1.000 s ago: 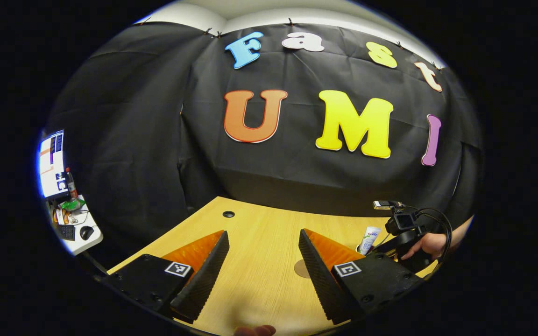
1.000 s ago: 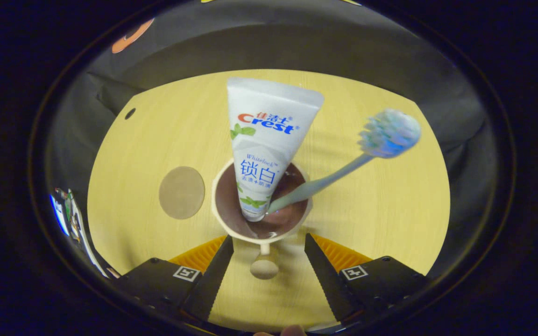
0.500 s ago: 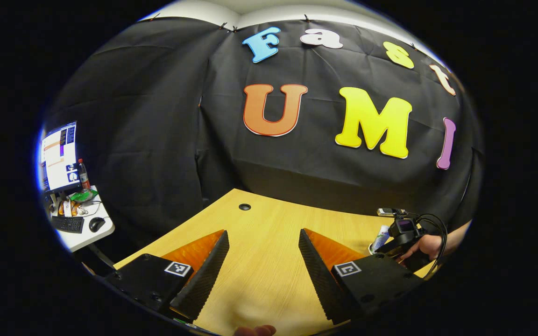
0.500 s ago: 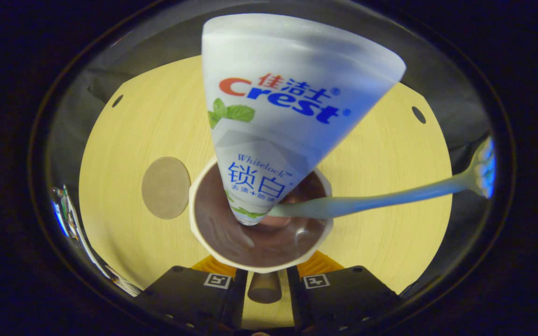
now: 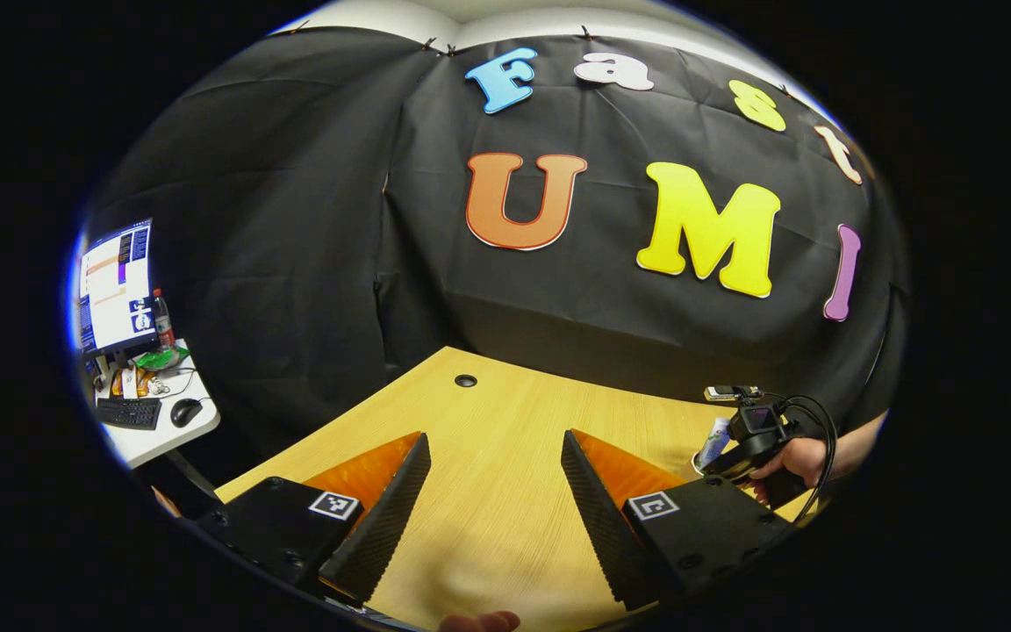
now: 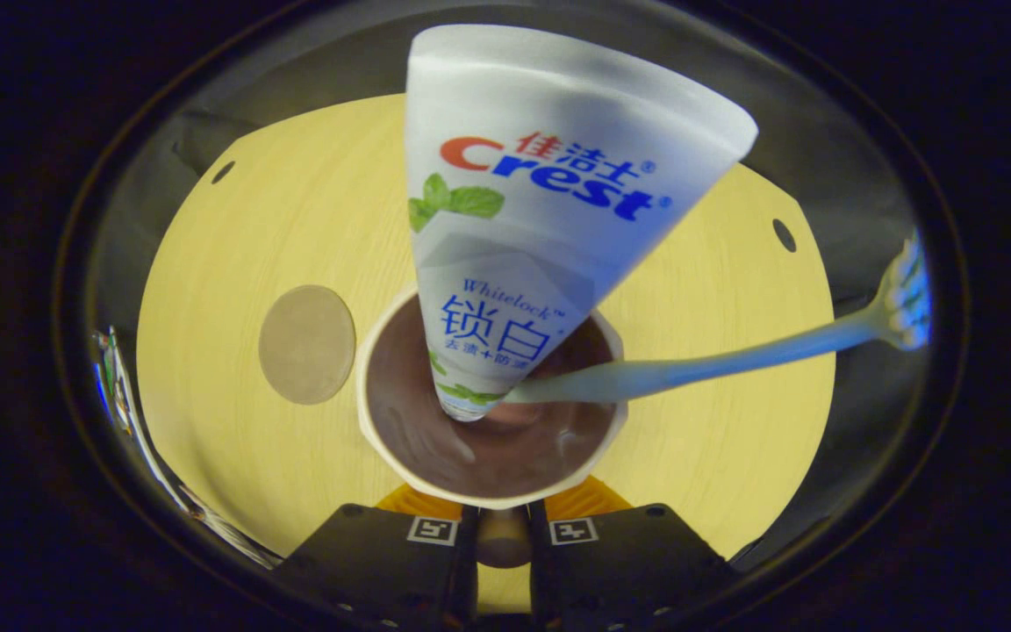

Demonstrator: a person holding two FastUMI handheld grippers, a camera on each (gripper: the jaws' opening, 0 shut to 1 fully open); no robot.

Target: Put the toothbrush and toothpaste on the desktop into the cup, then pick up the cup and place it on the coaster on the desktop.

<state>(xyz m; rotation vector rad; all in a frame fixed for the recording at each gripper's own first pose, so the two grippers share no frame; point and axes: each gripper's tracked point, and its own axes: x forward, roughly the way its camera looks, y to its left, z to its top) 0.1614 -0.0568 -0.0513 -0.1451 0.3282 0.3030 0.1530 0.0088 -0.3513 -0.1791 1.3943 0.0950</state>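
Right gripper view: the cup (image 6: 488,439) stands on the tabletop (image 6: 716,439) directly ahead of my right gripper (image 6: 503,549), whose jaws are closed together on the cup's handle (image 6: 502,537), one on each side. Inside the cup, the toothpaste (image 6: 541,211) stands cap-down, its wide crimped end up toward the camera. The toothbrush (image 6: 734,351) leans beside it, its handle resting against the rim and its bristle head reaching out to the right, beyond the cup. The coaster (image 6: 307,344), a flat round disc, lies on the tabletop just left of the cup, apart from it.

Left gripper view: my left gripper (image 5: 492,491) hangs above bare tabletop (image 5: 505,421) with its jaws wide apart and nothing between them. At the far right, a hand (image 5: 799,458) holds the right gripper (image 5: 756,443), with the toothpaste tube (image 5: 716,441) poking up next to it. Far left, a side desk (image 5: 159,430) carries a monitor (image 5: 115,285), keyboard (image 5: 130,412) and mouse (image 5: 185,410).
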